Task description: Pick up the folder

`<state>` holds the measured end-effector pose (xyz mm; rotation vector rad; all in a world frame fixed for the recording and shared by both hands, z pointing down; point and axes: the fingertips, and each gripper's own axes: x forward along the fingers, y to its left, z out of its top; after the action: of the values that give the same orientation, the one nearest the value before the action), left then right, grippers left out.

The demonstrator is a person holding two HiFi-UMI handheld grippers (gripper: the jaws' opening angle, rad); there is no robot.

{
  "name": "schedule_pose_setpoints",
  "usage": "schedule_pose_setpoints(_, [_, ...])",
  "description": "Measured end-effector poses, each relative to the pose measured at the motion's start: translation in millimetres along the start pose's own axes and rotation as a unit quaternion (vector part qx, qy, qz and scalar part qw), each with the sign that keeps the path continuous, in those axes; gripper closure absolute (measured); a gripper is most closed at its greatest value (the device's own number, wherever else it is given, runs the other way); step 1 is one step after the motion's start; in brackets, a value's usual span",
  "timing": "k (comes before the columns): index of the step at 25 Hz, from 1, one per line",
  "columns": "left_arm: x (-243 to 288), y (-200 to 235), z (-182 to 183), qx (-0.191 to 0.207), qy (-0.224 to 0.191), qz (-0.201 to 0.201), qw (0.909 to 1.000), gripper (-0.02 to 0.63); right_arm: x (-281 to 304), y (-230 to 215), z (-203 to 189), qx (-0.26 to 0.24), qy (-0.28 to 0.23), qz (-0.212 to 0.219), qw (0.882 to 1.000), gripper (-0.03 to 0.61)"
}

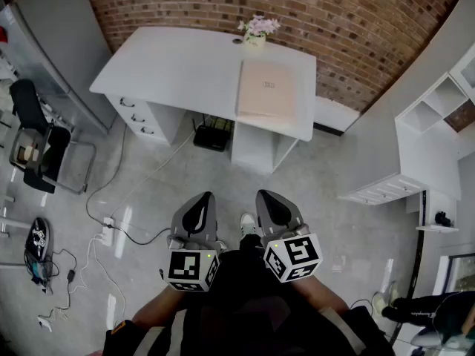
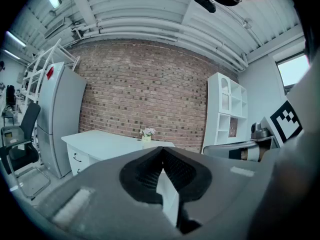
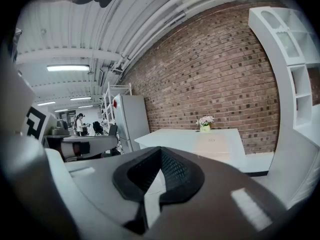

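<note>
A pale pink folder (image 1: 268,89) lies flat on the right part of the white desk (image 1: 171,61) against the brick wall; the right gripper view shows the folder (image 3: 212,143) as a faint patch on the desk top. Both grippers are held close to the person's body, well short of the desk, over the grey floor. My left gripper (image 1: 199,202) has its jaws together with nothing between them, as the left gripper view (image 2: 161,154) confirms. My right gripper (image 1: 267,199) is likewise shut and empty, also in the right gripper view (image 3: 159,155).
A small pot of pink flowers (image 1: 258,30) stands at the desk's back edge. A black router (image 1: 212,136) sits under the desk, cables (image 1: 111,228) trail over the floor at left. A black chair (image 1: 37,143) stands far left, white shelving (image 1: 434,136) at right, a grey cabinet (image 1: 56,43) beside the desk.
</note>
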<state>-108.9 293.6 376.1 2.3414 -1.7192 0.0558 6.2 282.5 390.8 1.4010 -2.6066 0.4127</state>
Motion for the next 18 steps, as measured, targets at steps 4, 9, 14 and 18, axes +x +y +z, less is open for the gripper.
schedule_pose_setpoints(4, [1.0,-1.1,-2.0,-0.001,0.0,-0.001,1.0,0.611,0.9,-2.2,0.3,-0.001,-0.001,0.0,1.0,0.578])
schedule_pose_setpoints(9, [3.8,-4.6,-1.6,-0.001,0.0,-0.004,1.0,0.611,0.3,-2.2,2.5,0.005,-0.003,0.01,1.0,0.578])
schedule_pose_setpoints(14, [9.4,-5.6,2.0,-0.003,0.001,-0.007,1.0,0.611,2.1,-8.6,11.3,0.005,-0.01,0.007,1.0,0.577])
schedule_pose_setpoints(18, [18.3,-7.1,5.8,-0.003,-0.001,-0.008,1.0,0.611,6.4,-17.6,23.8,-0.001,-0.022,0.002,1.0,0.577])
